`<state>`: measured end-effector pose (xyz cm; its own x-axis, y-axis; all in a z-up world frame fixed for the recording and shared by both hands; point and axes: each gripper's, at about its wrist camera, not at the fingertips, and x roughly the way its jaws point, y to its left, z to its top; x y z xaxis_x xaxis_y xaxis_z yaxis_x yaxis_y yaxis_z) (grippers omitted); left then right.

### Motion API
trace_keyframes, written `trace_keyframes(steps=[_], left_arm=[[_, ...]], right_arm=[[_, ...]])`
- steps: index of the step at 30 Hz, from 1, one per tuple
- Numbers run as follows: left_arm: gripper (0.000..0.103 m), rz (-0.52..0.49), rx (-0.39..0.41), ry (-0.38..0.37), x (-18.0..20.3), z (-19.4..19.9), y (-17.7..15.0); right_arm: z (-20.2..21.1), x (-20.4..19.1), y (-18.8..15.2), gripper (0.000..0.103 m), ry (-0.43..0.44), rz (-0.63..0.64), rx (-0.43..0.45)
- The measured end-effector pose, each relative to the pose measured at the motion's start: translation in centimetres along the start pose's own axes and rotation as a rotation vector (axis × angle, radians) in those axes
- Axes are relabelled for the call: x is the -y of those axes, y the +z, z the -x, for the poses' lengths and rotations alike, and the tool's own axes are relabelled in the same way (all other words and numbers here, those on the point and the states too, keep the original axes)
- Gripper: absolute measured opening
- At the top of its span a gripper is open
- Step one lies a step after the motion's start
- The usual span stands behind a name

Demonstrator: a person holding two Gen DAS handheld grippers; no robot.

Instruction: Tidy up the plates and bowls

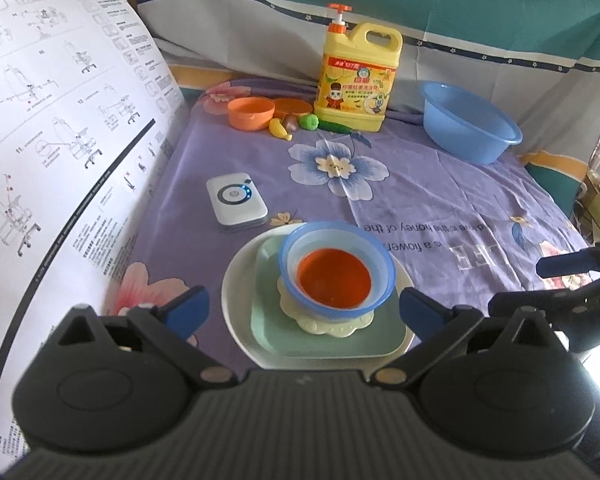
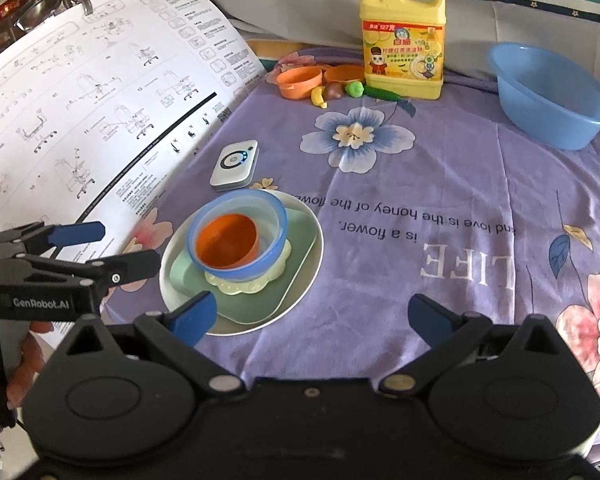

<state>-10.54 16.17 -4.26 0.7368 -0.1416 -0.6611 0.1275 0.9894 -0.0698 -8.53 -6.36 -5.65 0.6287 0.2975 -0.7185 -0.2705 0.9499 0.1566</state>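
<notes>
A stack sits on the purple floral cloth: a white round plate (image 1: 236, 312) (image 2: 252, 328), a green square plate (image 1: 268, 320) (image 2: 260, 300), a pale yellow flower-shaped saucer (image 1: 332, 326) (image 2: 236, 286), a blue bowl (image 1: 380, 272) (image 2: 278, 220), and an orange bowl (image 1: 334, 278) (image 2: 226, 240) inside it. My left gripper (image 1: 304, 312) (image 2: 112, 248) stands open just in front of the stack, holding nothing. To the stack's right, my right gripper (image 2: 312, 318) (image 1: 536, 284) is open and empty too. Another orange bowl (image 1: 250, 114) (image 2: 300, 82) and an orange plate (image 1: 294, 106) (image 2: 342, 73) rest at the back.
A yellow detergent jug (image 1: 356, 80) (image 2: 404, 40) stands at the back with small toy fruits (image 1: 280, 128) before it. A blue basin (image 1: 468, 124) (image 2: 552, 96) sits back right. A white device (image 1: 236, 200) (image 2: 236, 164) lies behind the stack. A large instruction sheet (image 1: 60, 120) (image 2: 100, 100) hangs left.
</notes>
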Motion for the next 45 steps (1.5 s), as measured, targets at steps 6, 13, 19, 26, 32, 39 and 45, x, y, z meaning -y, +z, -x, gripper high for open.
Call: trace_keyframes(steps=[6, 13, 19, 26, 32, 39, 45], left_arm=[[0.103, -0.001, -0.023, 0.003, -0.3, -0.9, -0.3], [0.103, -0.007, -0.038, 0.005, -0.5, -1.6, -0.4], [0.103, -0.015, -0.050, 0.003, -0.6, -2.2, -0.3], [0.103, -0.024, -0.057, 0.001, -0.5, -2.6, -0.3], [0.103, -0.028, -0.063, -0.004, -0.5, -2.8, -0.4], [0.103, -0.024, -0.074, -0.002, -0.8, -3.3, -0.7], [0.103, -0.019, -0.086, -0.002, -1.3, -3.7, -0.9]], right_arm=[[-1.0, 0.0, -0.1, 0.103, 0.001, -0.005, -0.026], [-2.0, -0.1, -0.1, 0.103, -0.002, -0.001, -0.051], [-2.6, 0.0, 0.0, 0.103, -0.007, -0.006, -0.064], [-3.3, 0.2, 0.2, 0.103, -0.013, -0.017, -0.076], [-3.8, 0.2, 0.2, 0.103, -0.015, -0.019, -0.085], [-4.2, 0.3, 0.2, 0.103, -0.023, -0.029, -0.090], [-4.8, 0.3, 0.2, 0.103, -0.024, -0.039, -0.106]])
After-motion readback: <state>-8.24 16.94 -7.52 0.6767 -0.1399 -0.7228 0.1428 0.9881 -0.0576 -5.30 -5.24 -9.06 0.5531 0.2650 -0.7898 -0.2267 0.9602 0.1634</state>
